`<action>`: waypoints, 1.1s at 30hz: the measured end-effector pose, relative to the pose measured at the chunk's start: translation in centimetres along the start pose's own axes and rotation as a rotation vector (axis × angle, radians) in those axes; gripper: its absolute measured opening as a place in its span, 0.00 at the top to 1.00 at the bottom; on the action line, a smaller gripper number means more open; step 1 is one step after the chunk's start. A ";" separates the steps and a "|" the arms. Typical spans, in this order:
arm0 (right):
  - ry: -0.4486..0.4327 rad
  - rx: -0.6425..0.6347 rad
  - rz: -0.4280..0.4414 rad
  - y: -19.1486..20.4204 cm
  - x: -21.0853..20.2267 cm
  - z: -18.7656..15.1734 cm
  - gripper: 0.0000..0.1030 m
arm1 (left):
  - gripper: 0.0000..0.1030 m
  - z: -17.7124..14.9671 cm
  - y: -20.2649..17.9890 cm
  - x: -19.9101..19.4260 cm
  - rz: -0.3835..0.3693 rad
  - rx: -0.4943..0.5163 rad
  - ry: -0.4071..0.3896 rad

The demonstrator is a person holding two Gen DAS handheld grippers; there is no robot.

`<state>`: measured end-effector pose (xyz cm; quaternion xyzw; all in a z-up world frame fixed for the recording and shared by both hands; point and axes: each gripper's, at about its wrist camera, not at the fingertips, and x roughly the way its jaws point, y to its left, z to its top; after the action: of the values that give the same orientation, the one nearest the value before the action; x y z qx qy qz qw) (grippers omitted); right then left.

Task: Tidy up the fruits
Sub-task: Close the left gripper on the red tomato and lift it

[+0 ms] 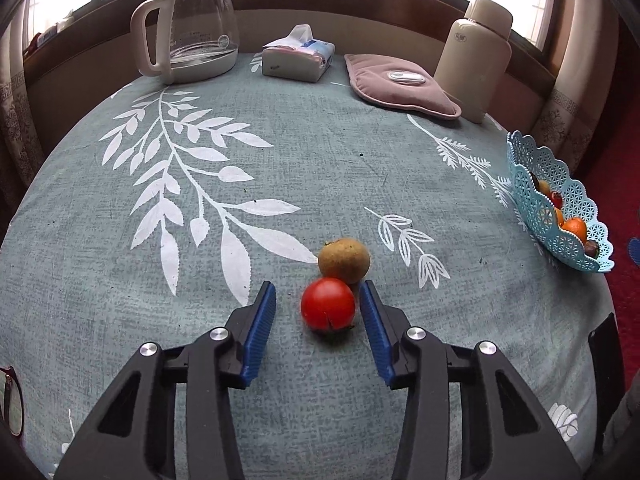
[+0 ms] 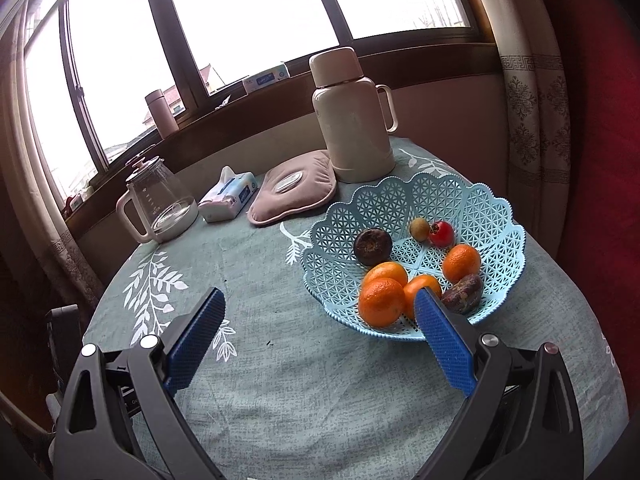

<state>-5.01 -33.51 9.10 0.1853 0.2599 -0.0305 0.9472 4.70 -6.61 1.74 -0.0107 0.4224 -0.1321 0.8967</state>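
Observation:
A red tomato lies on the teal leaf-print tablecloth between the fingers of my open left gripper, closer to the right finger. A brown-green round fruit sits just beyond it, touching it. A light-blue lattice basket stands at the table's right edge; in the right wrist view the basket holds several oranges, two dark fruits, a small red fruit and a small brown one. My right gripper is open and empty, above the cloth beside the basket's near rim.
At the table's far side stand a glass kettle, a tissue pack, a pink heating pad and a cream thermos. A windowsill runs behind them. A dark object sits at the table's right edge.

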 end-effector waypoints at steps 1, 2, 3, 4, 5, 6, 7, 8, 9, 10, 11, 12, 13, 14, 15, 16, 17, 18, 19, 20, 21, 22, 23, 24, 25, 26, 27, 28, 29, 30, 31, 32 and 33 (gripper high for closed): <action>0.002 -0.004 0.001 0.1 0.0 -0.1 0.06 | 0.62 0.0 0.1 0.1 -0.004 -0.004 0.002; 0.004 -0.008 0.003 0.3 0.1 -0.2 0.06 | 0.64 -0.1 0.1 0.0 -0.010 -0.005 0.001; 0.006 -0.011 0.005 0.3 0.1 -0.2 0.06 | 0.68 -0.1 0.1 -0.1 -0.014 0.000 0.001; 0.009 -0.014 0.006 0.4 0.1 -0.3 0.06 | 0.69 -0.1 0.0 -0.1 -0.016 0.007 0.000; 0.011 -0.018 0.008 0.6 0.2 -0.3 0.06 | 0.72 -0.2 -0.1 -0.3 -0.019 0.014 -0.001; 0.013 -0.022 0.010 0.7 0.2 -0.4 0.06 | 0.72 -0.3 -0.1 -0.4 -0.020 0.018 -0.004; 0.014 -0.026 0.012 0.8 0.3 -0.5 0.06 | 0.73 -0.4 -0.1 -0.7 -0.022 0.021 -0.010; 0.017 -0.031 0.014 1.0 0.4 -0.6 0.06 | 0.73 -0.5 -0.1 -1.0 -0.022 0.022 -0.017; 0.020 -0.035 0.015 1.2 0.5 -0.7 0.06 | 0.73 -0.5 0.0 -1.3 -0.021 0.022 -0.025; 0.024 -0.038 0.016 1.4 0.6 -0.8 0.06 | 0.73 -0.5 0.1 -1.7 -0.018 0.023 -0.035; 0.029 -0.041 0.020 1.6 0.7 -1.0 0.06 | 0.73 -0.5 0.3 -2.2 -0.012 0.027 -0.047; 0.036 -0.046 0.024 2.0 1.0 -1.2 0.06 | 0.73 -0.5 0.5 -2.6 -0.007 0.029 -0.060; 0.044 -0.054 0.027 2.4 1.1 -1.4 0.06 | 0.73 -0.4 0.8 -3.0 -0.005 0.028 -0.070; 0.052 -0.060 0.032 2.7 1.3 -1.7 0.06 | 0.73 -0.4 1.1 -3.4 -0.006 0.023 -0.079; 0.065 -0.064 0.041 3.1 1.6 -1.9 0.06 | 0.73 -0.3 1.5 -3.8 -0.007 0.017 -0.088; 0.077 -0.066 0.050 3.4 1.8 -2.2 0.06 | 0.73 -0.2 1.9 -4.1 -0.008 0.009 -0.096; 0.088 -0.068 0.055 3.8 2.0 -2.4 0.06 | 0.73 -0.1 2.3 -4.4 -0.011 0.000 -0.103; 0.095 -0.069 0.059 4.0 2.1 -2.6 0.06 | 0.73 0.0 2.6 -4.5 -0.014 -0.010 -0.107; 0.102 -0.067 0.063 4.2 2.2 -2.8 0.06 | 0.72 0.1 2.9 -4.5 -0.018 -0.018 -0.107; 0.107 -0.063 0.068 4.3 2.3 -2.9 0.06 | 0.73 0.1 3.0 -4.5 -0.020 -0.023 -0.106; 0.110 -0.059 0.070 4.4 2.3 -3.0 0.06 | 0.72 0.2 3.1 -4.4 -0.024 -0.029 -0.103; 0.111 -0.057 0.070 4.4 2.3 -3.0 0.06 | 0.71 0.2 3.0 -4.3 -0.032 -0.037 -0.097; 0.111 -0.056 0.068 4.4 2.2 -3.1 0.06 | 0.67 0.1 3.0 -4.0 -0.045 -0.044 -0.085; 0.111 -0.054 0.067 4.3 2.2 -3.1 0.06 | 0.56 0.0 2.8 -3.6 -0.060 -0.048 -0.075; 0.112 -0.052 0.066 4.3 2.2 -3.1 0.06 | 0.50 -0.1 2.7 -3.3 -0.064 -0.053 -0.071; 0.113 -0.049 0.066 4.2 2.2 -3.1 0.06 | 0.43 -0.2 2.5 -3.0 -0.060 -0.053 -0.068; 0.113 -0.049 0.067 4.1 2.2 -3.1 0.06 | 0.43 -0.3 2.2 -2.6 -0.054 -0.048 -0.059; 0.112 -0.049 0.067 4.1 2.1 -3.1 0.06 | 0.43 -0.3 2.0 -2.2 -0.055 -0.043 -0.049; 0.111 -0.049 0.068 4.1 2.1 -3.1 0.06 | 0.43 -0.3 1.7 -1.9 -0.058 -0.040 -0.041; 0.110 -0.050 0.069 4.1 2.0 -3.0 0.06 | 0.43 -0.3 1.5 -1.5 -0.059 -0.034 -0.032; 0.108 -0.050 0.070 4.1 2.0 -3.0 0.06 | 0.43 -0.2 1.3 -1.1 -0.059 -0.027 -0.024; 0.107 -0.050 0.070 4.0 1.9 -3.0 0.06 | 0.43 -0.1 1.0 -0.8 -0.058 -0.019 -0.016; 0.106 -0.049 0.070 4.0 1.9 -2.9 0.06 | 0.47 0.0 0.8 -0.5 -0.056 -0.011 -0.007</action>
<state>-4.15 -28.61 7.15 0.1726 0.3039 0.0187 0.9368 4.63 -5.72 1.99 -0.0281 0.4195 -0.1548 0.8940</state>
